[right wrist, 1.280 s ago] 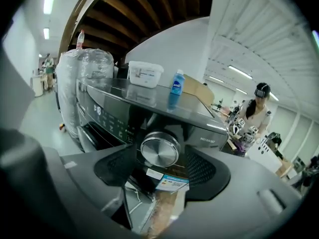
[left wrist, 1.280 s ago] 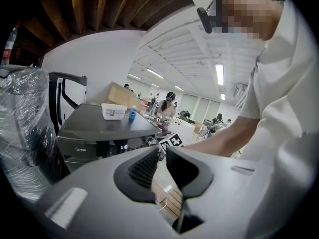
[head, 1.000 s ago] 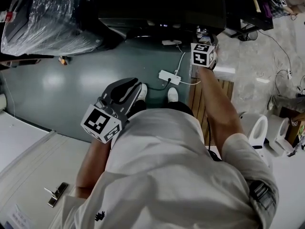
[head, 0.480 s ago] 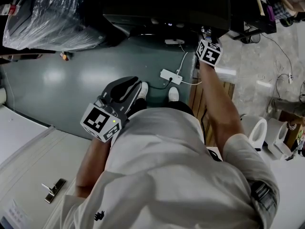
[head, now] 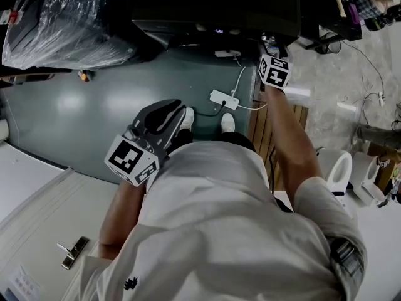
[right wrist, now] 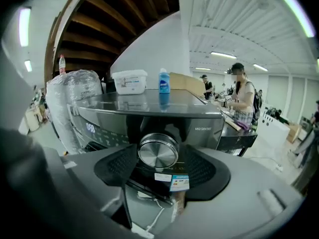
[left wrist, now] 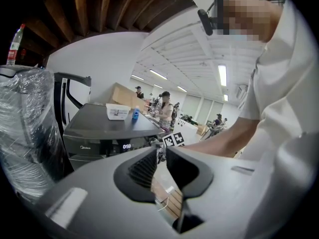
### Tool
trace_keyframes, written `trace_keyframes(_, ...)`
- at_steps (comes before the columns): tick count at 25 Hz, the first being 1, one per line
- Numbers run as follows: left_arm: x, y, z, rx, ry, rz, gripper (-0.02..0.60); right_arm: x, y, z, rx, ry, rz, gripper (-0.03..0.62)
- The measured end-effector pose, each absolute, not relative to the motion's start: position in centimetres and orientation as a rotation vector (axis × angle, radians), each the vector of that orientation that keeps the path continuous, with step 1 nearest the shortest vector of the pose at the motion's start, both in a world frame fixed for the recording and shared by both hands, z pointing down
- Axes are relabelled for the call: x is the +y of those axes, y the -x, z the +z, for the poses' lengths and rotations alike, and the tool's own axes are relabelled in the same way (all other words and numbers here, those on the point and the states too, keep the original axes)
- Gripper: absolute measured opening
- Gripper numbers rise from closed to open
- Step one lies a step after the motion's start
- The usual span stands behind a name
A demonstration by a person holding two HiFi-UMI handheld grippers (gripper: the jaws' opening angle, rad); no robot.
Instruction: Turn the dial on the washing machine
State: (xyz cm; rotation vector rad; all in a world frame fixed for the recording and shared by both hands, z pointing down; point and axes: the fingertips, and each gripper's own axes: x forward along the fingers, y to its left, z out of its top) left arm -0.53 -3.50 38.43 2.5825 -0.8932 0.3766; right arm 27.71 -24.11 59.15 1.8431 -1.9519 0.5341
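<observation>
Right claw [right wrist: 159,157] stands open astride the dial [right wrist: 158,150] on the washer [right wrist: 204,119], squared up to pinch and twist it. Left claw [left wrist: 162,156], barely parted and empty, hangs back near.

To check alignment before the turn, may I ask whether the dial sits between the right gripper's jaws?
Yes, the dial shows centred between the right gripper's two parted jaws.
</observation>
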Motion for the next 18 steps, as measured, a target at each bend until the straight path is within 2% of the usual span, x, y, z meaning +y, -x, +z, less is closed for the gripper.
trace_keyframes(8, -3.2, 0.2, 38.7, -0.884, -2.582, 0.378, 0.086, -24.5, -26.7, 60.2, -1.870, -1.706, 0.289, 0.282)
trace_keyframes(18, -3.0, 0.7, 38.6, -0.910, -2.572, 0.377, 0.086, -24.7, -27.2, 60.0, -1.836, -1.806, 0.450, 0.272)
